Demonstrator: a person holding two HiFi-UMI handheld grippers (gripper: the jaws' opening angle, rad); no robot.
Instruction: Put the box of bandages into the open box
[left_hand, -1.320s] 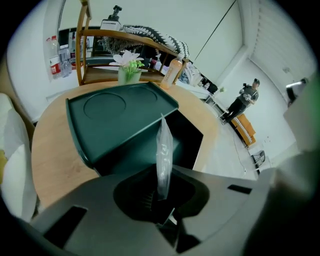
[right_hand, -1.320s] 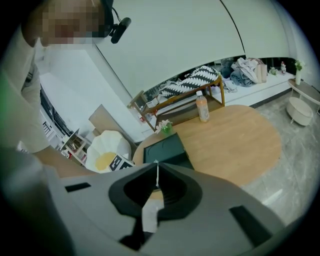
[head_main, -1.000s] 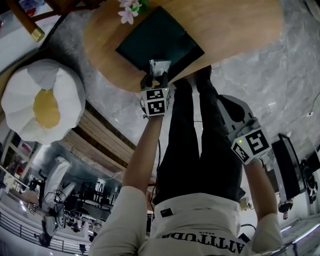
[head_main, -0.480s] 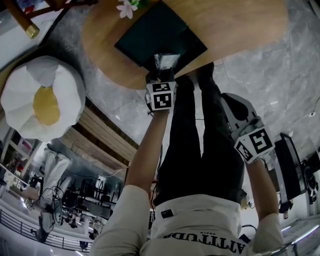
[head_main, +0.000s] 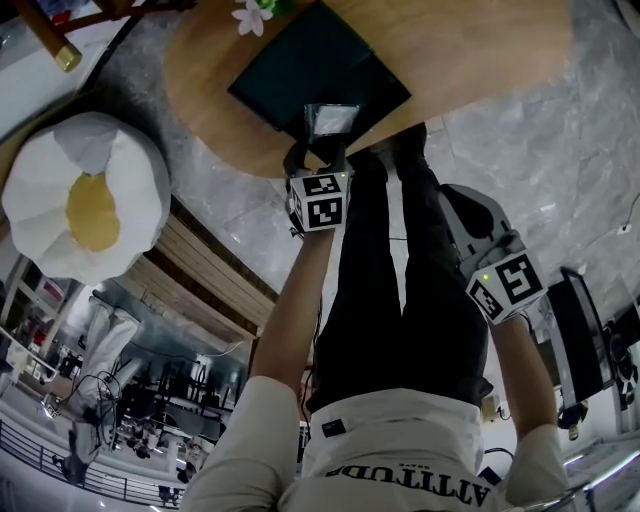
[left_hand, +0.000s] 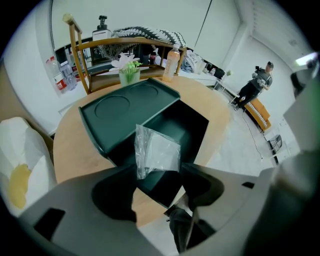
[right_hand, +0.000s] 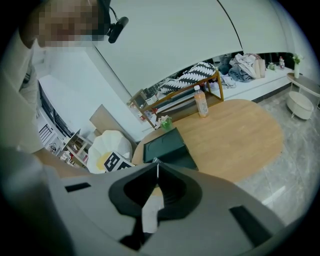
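The box of bandages, wrapped in a clear plastic bag (head_main: 330, 118) (left_hand: 157, 155), hangs over the near edge of the dark green open box (head_main: 372, 95) (left_hand: 187, 125). The box's lid (left_hand: 125, 107) is folded out to the left. My left gripper (head_main: 318, 155) (left_hand: 159, 169) is right behind the bag with its jaws opening. They stand wide apart, with a gap showing beside the bag. My right gripper (head_main: 462, 210) (right_hand: 157, 167) hangs low beside my leg, away from the table, its jaws closed together on nothing.
The box lies at the near rim of a round wooden table (head_main: 470, 50). A small vase of flowers (left_hand: 129, 70), an orange bottle (left_hand: 171, 62) and a wooden shelf (left_hand: 100, 50) stand at the back. A white and yellow cushion seat (head_main: 85, 200) is to the left. A person (left_hand: 257, 82) stands far off.
The left gripper has carried the bag a little further over the box. Its jaws have spread, and the bag now lies flatter and further from the gripper. The right gripper has barely moved.
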